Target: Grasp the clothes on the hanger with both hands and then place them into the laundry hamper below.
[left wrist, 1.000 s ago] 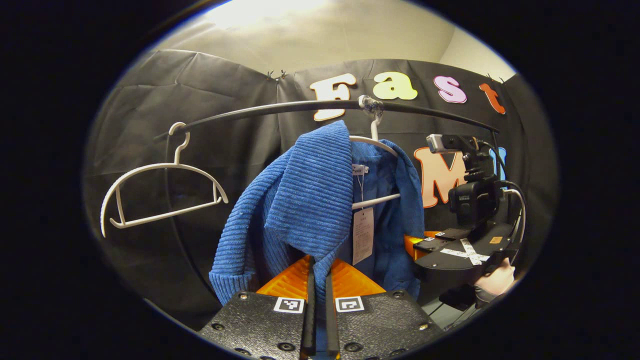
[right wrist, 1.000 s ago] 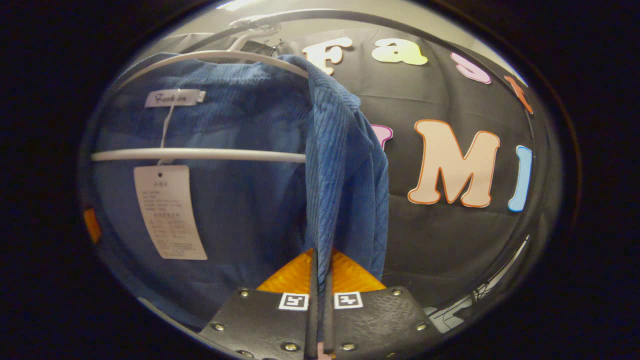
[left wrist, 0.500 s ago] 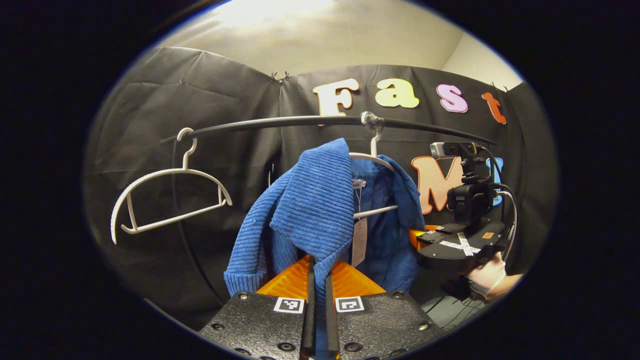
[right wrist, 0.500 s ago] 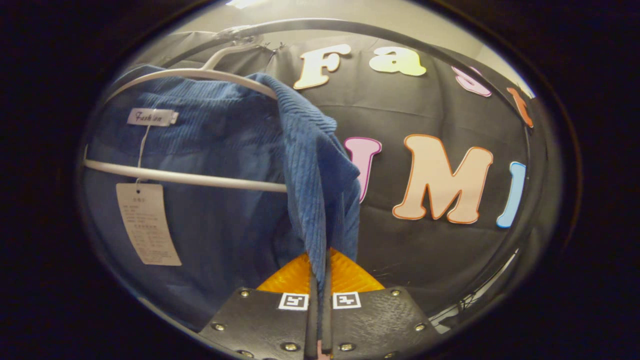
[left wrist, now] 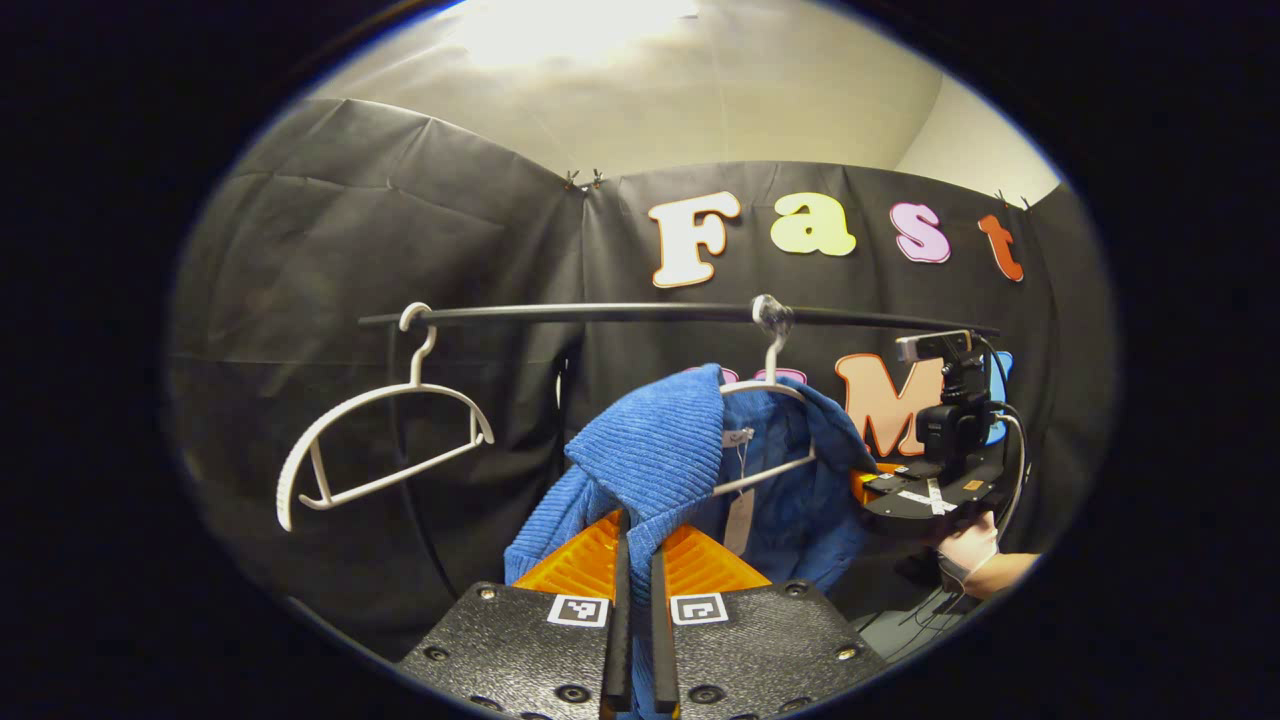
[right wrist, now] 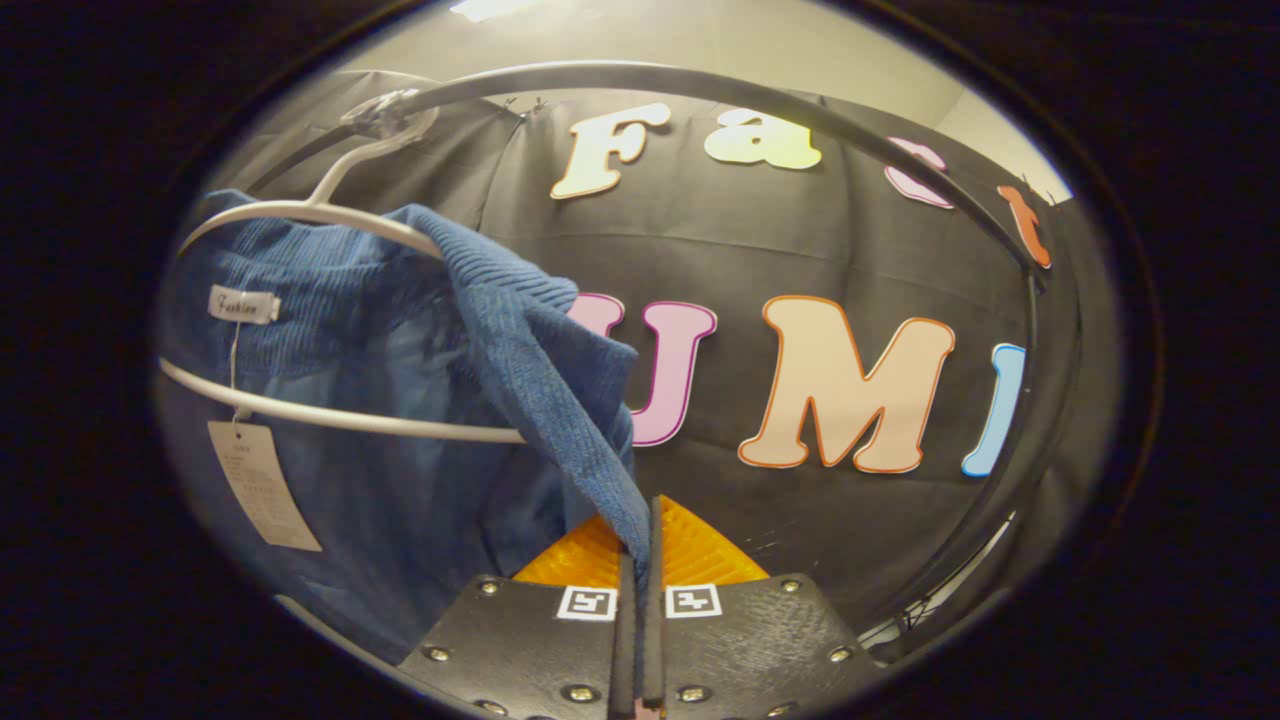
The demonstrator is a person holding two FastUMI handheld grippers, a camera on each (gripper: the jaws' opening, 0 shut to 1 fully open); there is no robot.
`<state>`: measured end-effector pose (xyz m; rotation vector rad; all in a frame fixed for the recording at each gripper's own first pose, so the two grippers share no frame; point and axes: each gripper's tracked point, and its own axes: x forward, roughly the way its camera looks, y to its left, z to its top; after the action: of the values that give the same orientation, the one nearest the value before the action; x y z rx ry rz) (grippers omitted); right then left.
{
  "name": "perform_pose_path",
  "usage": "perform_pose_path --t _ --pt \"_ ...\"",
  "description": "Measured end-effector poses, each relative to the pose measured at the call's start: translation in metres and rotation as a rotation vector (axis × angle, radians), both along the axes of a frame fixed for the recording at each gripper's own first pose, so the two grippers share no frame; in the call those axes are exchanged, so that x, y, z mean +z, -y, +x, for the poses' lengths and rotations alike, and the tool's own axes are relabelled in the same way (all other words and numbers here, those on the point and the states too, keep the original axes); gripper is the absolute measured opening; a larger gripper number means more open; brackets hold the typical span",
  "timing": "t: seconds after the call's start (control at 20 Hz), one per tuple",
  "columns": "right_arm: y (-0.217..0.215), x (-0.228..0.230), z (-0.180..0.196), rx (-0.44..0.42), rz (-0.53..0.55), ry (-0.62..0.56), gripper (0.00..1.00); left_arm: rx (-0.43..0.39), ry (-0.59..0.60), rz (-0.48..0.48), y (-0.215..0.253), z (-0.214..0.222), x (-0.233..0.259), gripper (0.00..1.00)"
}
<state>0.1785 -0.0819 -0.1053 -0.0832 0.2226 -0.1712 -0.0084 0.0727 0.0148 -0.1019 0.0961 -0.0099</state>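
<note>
A blue ribbed knit garment (left wrist: pixel 650 460) hangs partly on a white hanger (left wrist: pixel 770 385) hooked on the black rail (left wrist: pixel 600 313). My left gripper (left wrist: pixel 637 560) is shut on the garment's left shoulder, which is pulled off the hanger toward me. In the right gripper view the same garment (right wrist: pixel 400 400) drapes over the hanger (right wrist: pixel 330 215), and my right gripper (right wrist: pixel 640 545) is shut on its right edge, stretched out in a taut fold. The right gripper (left wrist: pixel 935 490) and the hand (left wrist: pixel 965 550) holding it also appear at the right of the left gripper view. A paper tag (right wrist: pixel 262 485) dangles inside the garment.
An empty white hanger (left wrist: pixel 385 440) hangs at the left end of the rail. The rail's curved upright (right wrist: pixel 1030 400) runs down the right side of the right gripper view. Black cloth walls close the booth behind.
Both grippers have pulled back and down from the rail, still shut on the garment. The garment has slid further off the hanger and its edges are stretched toward me.
</note>
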Motion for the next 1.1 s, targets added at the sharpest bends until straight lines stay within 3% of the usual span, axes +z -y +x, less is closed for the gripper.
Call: perform_pose_path --t 1.1 --pt "0.042 0.069 0.034 -0.059 -0.078 0.132 0.04 0.085 0.05 -0.088 -0.076 0.007 0.04 0.08"
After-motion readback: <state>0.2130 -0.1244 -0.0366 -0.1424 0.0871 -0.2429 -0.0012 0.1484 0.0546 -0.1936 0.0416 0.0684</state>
